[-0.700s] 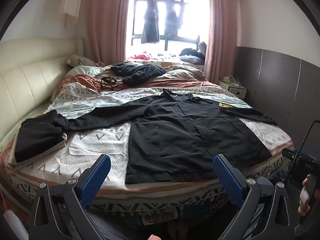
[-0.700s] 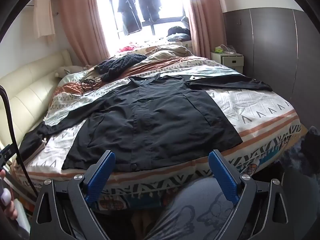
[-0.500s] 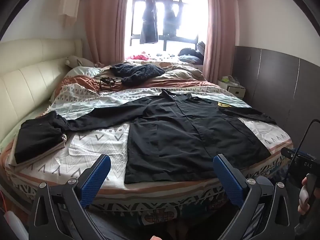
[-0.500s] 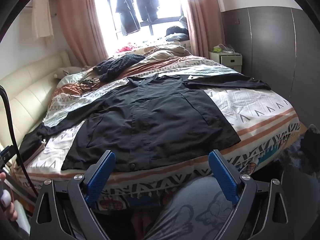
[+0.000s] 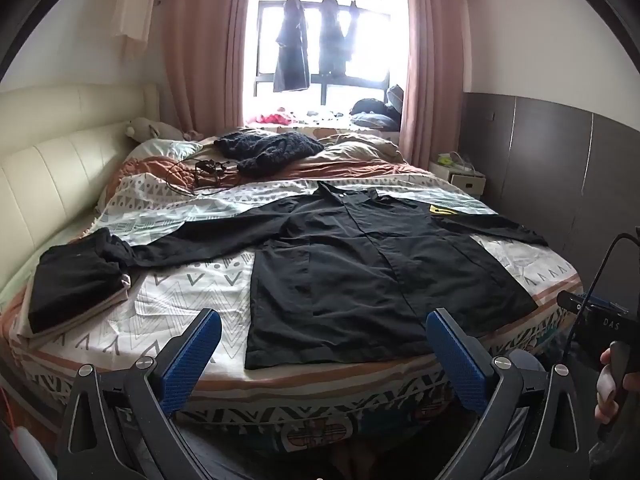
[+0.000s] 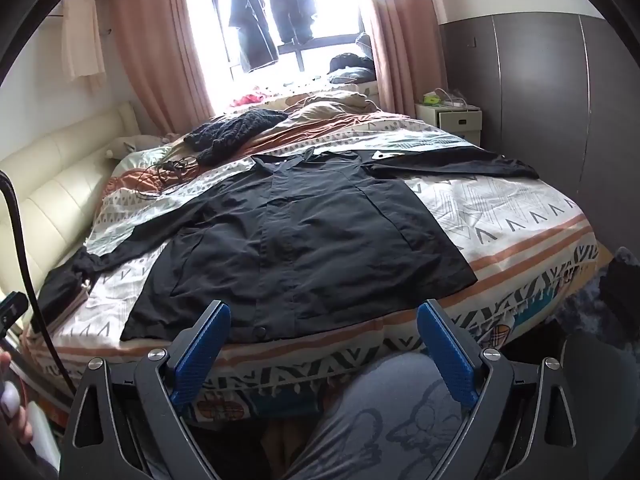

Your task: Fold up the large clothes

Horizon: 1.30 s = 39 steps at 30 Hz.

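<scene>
Black shirt (image 5: 360,264) spread flat on bed (image 5: 192,280), hem at near edge, left tool (image 5: 320,354) and right tool (image 6: 323,344) both released, short of it.

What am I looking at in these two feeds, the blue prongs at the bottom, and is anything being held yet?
Each picture comes from a camera mounted on a hand-held gripper, looking forward along its two blue fingers. A person holds one gripper in each hand; there is no robot arm.

In the left view, the left gripper is open and holds nothing. In the right view, the right gripper is also open and holds nothing; the person's knee shows below it.

Both cameras face a bed with a patterned cover. A black shirt lies flat on it, front up, sleeves spread out. A folded stack of clothes sits near the left edge, and a dark knitted garment lies further back near the window.
</scene>
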Tool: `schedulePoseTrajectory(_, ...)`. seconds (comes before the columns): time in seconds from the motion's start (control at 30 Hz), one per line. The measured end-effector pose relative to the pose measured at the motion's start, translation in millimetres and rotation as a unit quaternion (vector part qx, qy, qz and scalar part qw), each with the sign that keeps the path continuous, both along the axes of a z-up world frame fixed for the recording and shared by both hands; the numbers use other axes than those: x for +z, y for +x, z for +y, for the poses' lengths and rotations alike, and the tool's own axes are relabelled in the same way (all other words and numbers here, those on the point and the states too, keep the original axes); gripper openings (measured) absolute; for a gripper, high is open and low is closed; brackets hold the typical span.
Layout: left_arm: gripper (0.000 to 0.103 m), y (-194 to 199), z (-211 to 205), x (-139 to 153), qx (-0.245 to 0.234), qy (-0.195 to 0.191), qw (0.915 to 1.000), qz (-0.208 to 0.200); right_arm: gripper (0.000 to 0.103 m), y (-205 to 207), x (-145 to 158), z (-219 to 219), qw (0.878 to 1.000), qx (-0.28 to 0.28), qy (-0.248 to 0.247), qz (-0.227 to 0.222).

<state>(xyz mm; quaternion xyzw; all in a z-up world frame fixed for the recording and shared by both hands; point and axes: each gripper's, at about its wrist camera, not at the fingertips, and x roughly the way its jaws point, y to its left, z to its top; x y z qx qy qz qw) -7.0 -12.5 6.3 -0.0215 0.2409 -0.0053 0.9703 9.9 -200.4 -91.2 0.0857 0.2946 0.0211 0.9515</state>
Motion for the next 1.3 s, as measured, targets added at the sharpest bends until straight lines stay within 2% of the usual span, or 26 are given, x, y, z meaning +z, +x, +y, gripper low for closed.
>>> schedulePoseTrajectory(0.9,0.102,-2.9,1.4,-3.0,0.000,-0.004,1.0000,-0.003,0.094,-12.7,16.3,0.2,1.000,-0.005,-0.019,-0.023)
schedulePoseTrajectory(1.3,0.102,-16.9,6.4,-2.5,0.000,-0.005,1.0000,-0.004,0.094,-20.0,23.8,-0.7,0.999,-0.008,-0.025,-0.029)
